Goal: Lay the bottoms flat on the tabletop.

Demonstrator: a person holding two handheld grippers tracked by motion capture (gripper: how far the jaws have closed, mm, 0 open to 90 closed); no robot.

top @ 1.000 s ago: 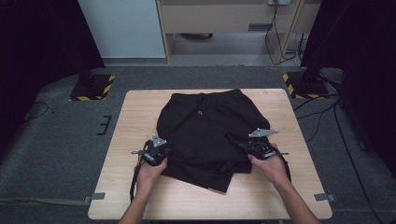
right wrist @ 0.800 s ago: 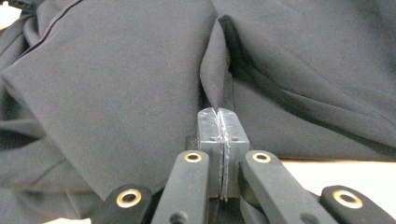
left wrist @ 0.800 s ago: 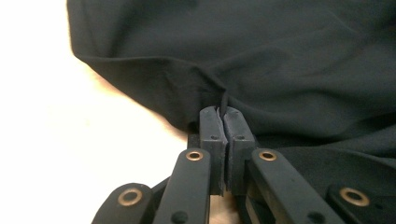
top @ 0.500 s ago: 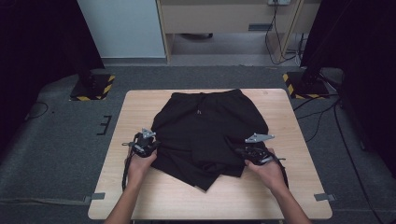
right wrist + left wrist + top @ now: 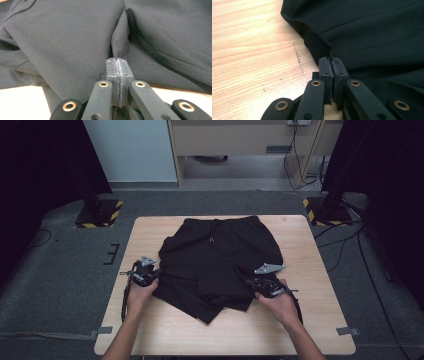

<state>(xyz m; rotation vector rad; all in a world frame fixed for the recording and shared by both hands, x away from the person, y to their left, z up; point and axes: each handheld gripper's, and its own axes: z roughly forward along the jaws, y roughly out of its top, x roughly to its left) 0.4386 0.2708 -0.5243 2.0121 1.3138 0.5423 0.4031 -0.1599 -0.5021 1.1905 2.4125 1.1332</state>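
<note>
One pair of black shorts (image 5: 220,260) lies partly folded at the centre of one wooden table (image 5: 310,320), with two grippers engaged: the left gripper (image 5: 148,276) is clamped on a fabric fold at its left edge, the right gripper (image 5: 260,283) likewise on its right leg.

Pale wooden table (image 5: 310,320), black shorts (image 5: 220,255) spread flat across its middle

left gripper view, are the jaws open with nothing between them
No, the left gripper is shut on a pinched fold of the black shorts.
</note>
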